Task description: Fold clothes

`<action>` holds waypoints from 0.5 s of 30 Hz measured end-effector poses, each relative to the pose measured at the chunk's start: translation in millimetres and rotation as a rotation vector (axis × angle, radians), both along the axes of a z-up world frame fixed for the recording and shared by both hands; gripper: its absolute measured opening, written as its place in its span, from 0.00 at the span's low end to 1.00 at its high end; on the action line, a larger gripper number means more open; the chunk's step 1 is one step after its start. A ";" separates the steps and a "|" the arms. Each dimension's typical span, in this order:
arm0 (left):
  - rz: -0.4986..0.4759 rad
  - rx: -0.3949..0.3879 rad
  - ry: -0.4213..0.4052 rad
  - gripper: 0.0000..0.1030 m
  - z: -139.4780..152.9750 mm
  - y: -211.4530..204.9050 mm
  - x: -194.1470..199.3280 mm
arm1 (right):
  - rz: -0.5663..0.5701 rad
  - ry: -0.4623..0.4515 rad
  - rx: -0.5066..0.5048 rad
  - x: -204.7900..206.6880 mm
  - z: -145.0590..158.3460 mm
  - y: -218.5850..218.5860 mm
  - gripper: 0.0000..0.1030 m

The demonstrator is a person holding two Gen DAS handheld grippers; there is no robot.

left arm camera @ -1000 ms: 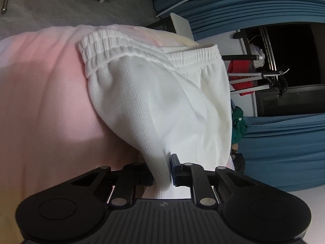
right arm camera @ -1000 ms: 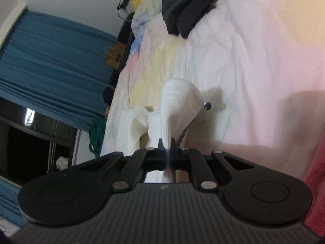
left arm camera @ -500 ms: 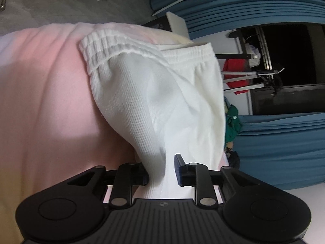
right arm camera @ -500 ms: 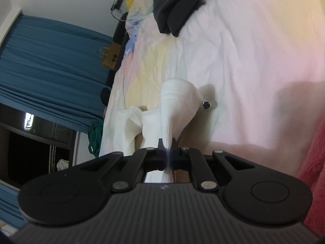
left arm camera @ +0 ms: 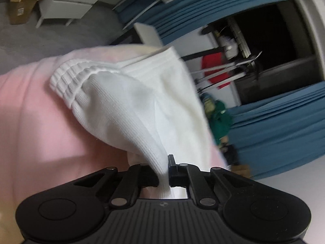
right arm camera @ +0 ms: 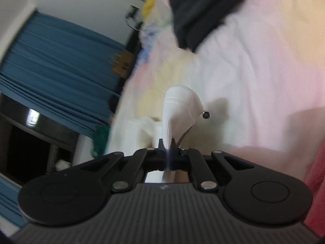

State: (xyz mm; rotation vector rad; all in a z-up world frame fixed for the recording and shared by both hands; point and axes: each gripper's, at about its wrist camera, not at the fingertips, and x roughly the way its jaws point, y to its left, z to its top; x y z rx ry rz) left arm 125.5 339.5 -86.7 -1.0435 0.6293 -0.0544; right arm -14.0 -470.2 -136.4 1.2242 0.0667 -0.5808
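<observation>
A pair of white ribbed shorts (left arm camera: 130, 105) with an elastic waistband lies on the pink and yellow bedsheet (left arm camera: 36, 122). My left gripper (left arm camera: 163, 168) is shut on a fold of the shorts and holds it just above the sheet. In the right wrist view my right gripper (right arm camera: 167, 148) is shut on another part of the white shorts (right arm camera: 178, 105), which rises as a cone in front of the jaws. A drawstring with a dark tip (right arm camera: 206, 114) hangs from it.
A black garment (right arm camera: 203, 10) lies farther up the bed. A red fuzzy cloth (right arm camera: 316, 187) sits at the right edge. Blue curtains (left arm camera: 284, 126), a drying rack with a red item (left arm camera: 215, 69), a green garment (left arm camera: 219, 113) and a white cabinet (left arm camera: 71, 2) stand beyond the bed.
Both grippers have lifted and swung with the shorts, and both views are now blurred. The left jaws, slightly apart half a second ago, have closed tighter on the fold.
</observation>
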 end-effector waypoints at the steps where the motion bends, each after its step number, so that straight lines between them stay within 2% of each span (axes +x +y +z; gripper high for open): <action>1: -0.002 0.014 -0.018 0.06 9.1 -1.3 3.5 | 0.000 -0.016 -0.021 0.9 8.6 1.4 0.06; 4: 0.000 0.017 -0.054 0.06 40.0 -4.2 25.3 | 0.012 -0.040 -0.089 22.6 40.0 -0.4 0.06; 7: -0.003 0.045 -0.065 0.06 67.5 -11.3 59.4 | 0.025 -0.032 -0.149 67.3 68.8 -9.7 0.06; 11: 0.006 0.090 -0.044 0.06 87.0 -27.6 130.6 | 0.047 0.012 -0.186 152.9 93.0 -29.7 0.06; 15: 0.023 0.129 0.000 0.07 86.3 -49.1 224.3 | 0.076 0.111 -0.248 253.9 96.8 -46.4 0.06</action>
